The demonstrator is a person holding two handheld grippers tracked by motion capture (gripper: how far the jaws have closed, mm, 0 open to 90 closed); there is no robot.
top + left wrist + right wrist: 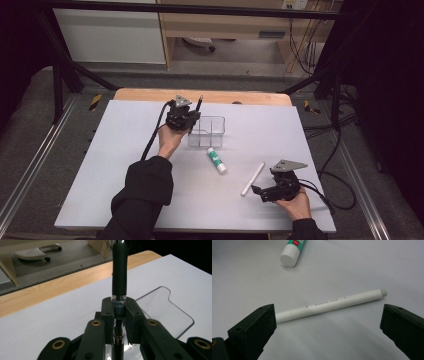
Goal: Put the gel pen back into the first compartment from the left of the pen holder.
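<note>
1. While the left claw (pixel 192 116) hung over the far middle of the counter (pixel 125 165), it was clenched on a black pen (pixel 119 277), which stood upright between its jaws.
2. In the left claw's view the pads pressed the pen's clear printed band, and the dark grip section rose above them.
3. The pen sat just at the left wall of a clear plastic box (pixel 210 131); whether its lower tip was inside the box could not be told from the high view.
4. The right claw (pixel 256 190) rested low at the near right of the counter, jaws spread wide and released, holding nothing.
5. A white pen (pixel 329 305) lay flat on the counter just beyond those open jaws, apart from them.
6. A glue stick (pixel 216 160) with a green label lay between the box and the white pen, touching neither.
</note>
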